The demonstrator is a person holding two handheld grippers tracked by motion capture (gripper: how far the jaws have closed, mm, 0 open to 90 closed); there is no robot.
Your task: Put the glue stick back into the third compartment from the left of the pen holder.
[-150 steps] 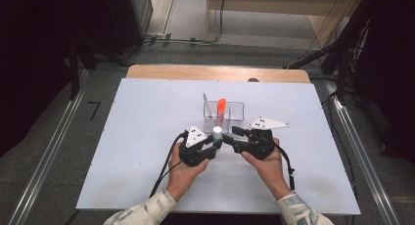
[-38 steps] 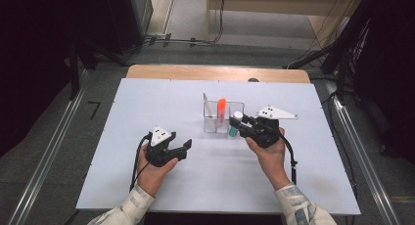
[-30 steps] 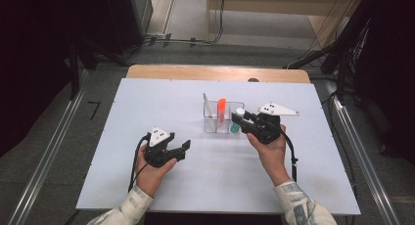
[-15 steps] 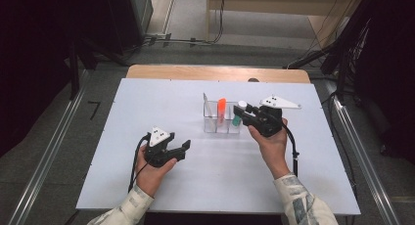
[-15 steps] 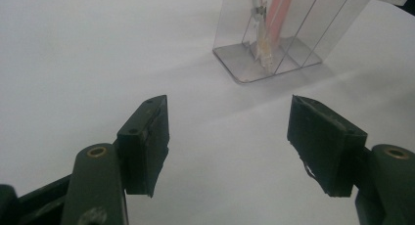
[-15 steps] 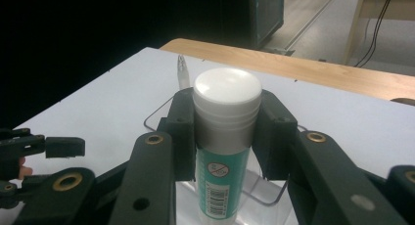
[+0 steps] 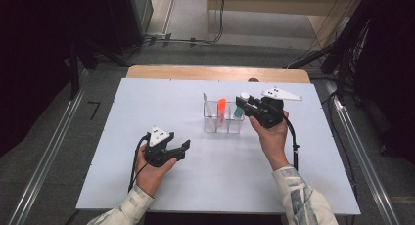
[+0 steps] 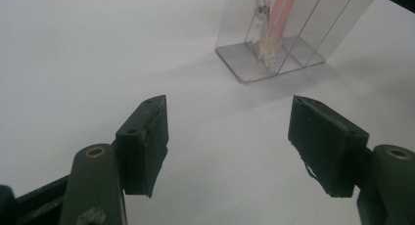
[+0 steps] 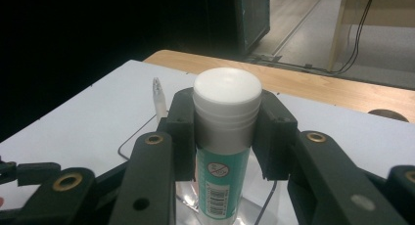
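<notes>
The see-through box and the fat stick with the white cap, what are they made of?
The box looks like clear, glossy hard plastic: you can see the pens through its walls. The stick, held in the right gripper, seems smooth plastic, with a matte white cap and a printed teal label.

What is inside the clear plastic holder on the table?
The clear holder contains an orange pen and a clear-capped pen standing upright. The right hand-held gripper holds a glue stick above the right end, covering that compartment.

Count: one clear compartmented holder (image 7: 222, 123), one orange marker (image 7: 221, 109), one clear pen (image 8: 265, 33), one glue stick (image 9: 225, 132), two grippers.
</notes>
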